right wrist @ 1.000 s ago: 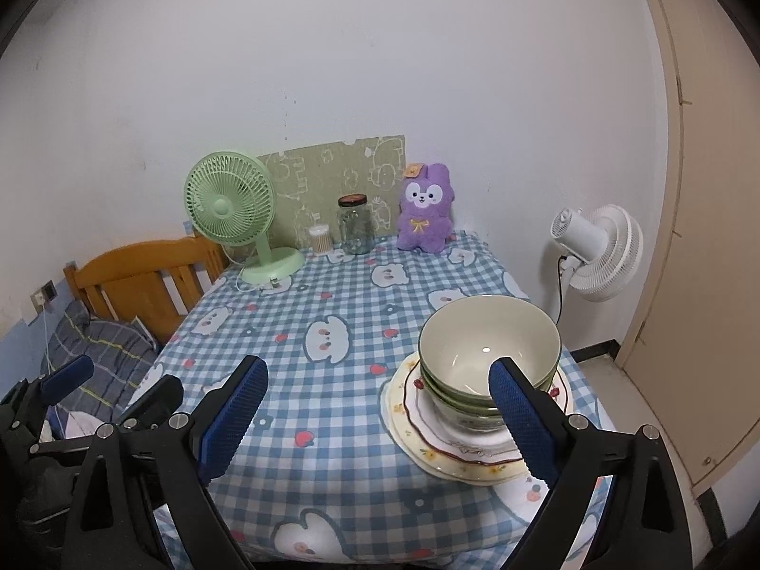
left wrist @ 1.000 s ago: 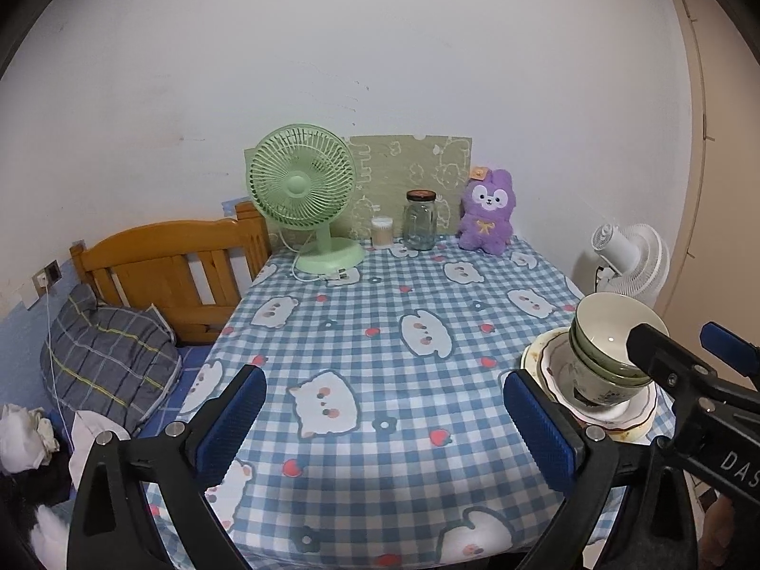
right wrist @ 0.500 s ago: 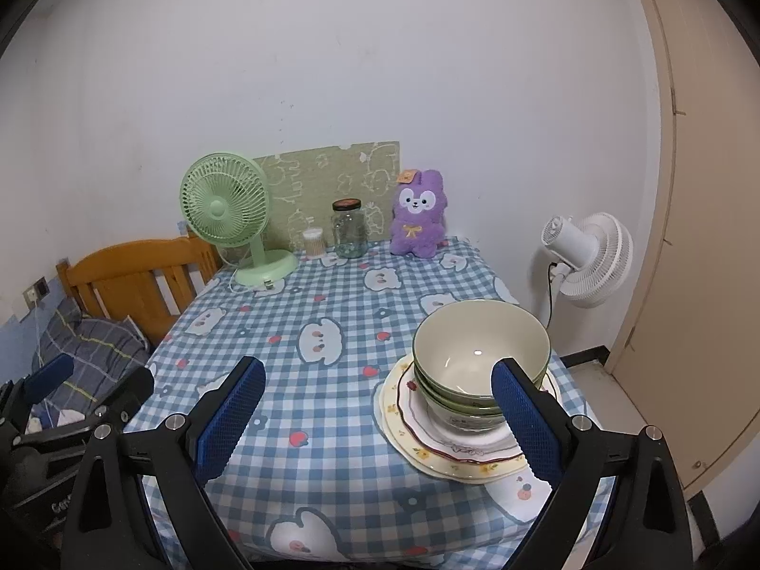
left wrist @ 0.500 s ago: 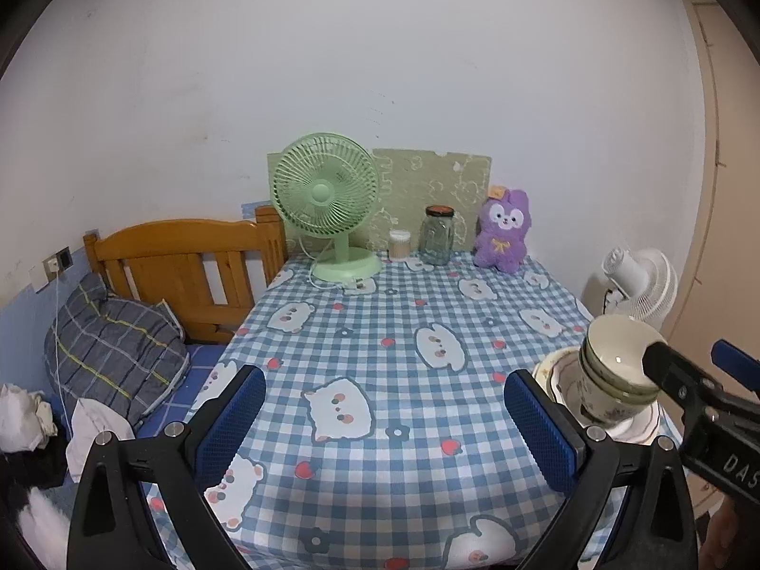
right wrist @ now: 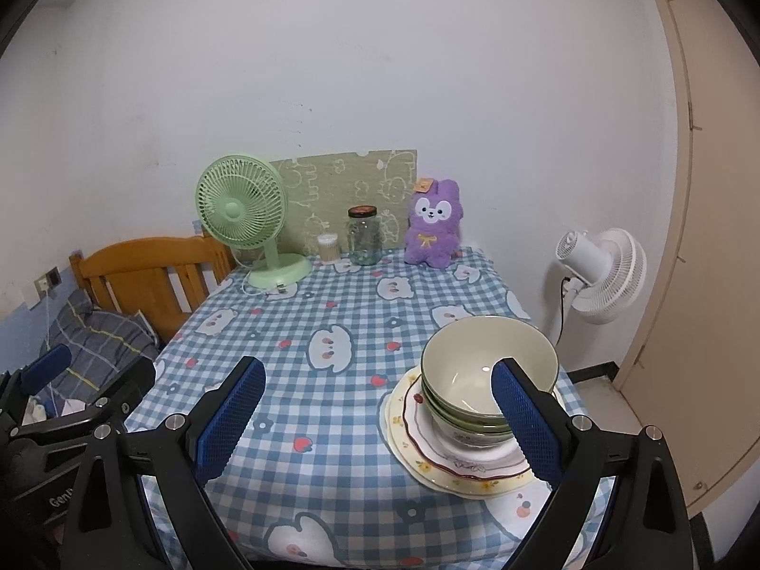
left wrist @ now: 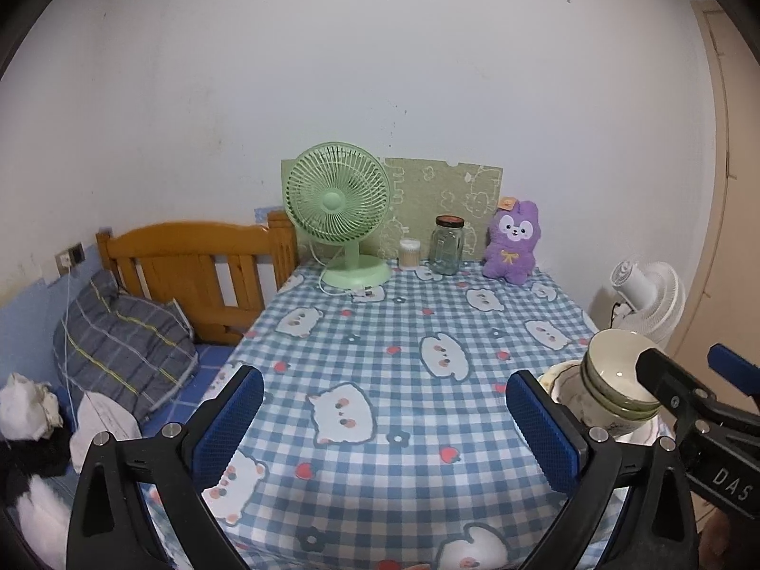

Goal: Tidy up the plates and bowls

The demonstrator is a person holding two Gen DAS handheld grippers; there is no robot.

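Observation:
A stack of green-rimmed bowls (right wrist: 484,370) stands on a stack of plates (right wrist: 427,451) at the table's front right corner. The bowls also show in the left wrist view (left wrist: 617,380), partly hidden by the right gripper's finger. My left gripper (left wrist: 384,427) is open and empty, held above the table's front edge. My right gripper (right wrist: 375,422) is open and empty, back from the stack, its right finger in front of the bowls.
The table has a blue checked cloth (right wrist: 332,313). At its back stand a green fan (right wrist: 247,218), a glass jar (right wrist: 363,235), a small cotton-swab pot (right wrist: 327,247) and a purple plush (right wrist: 434,223). A white fan (right wrist: 603,275) stands right of the table, a wooden bed (left wrist: 190,266) left.
Both grippers have drawn back and up from the table, so the table and stack look smaller and farther. Both stay open. The stack has not moved.

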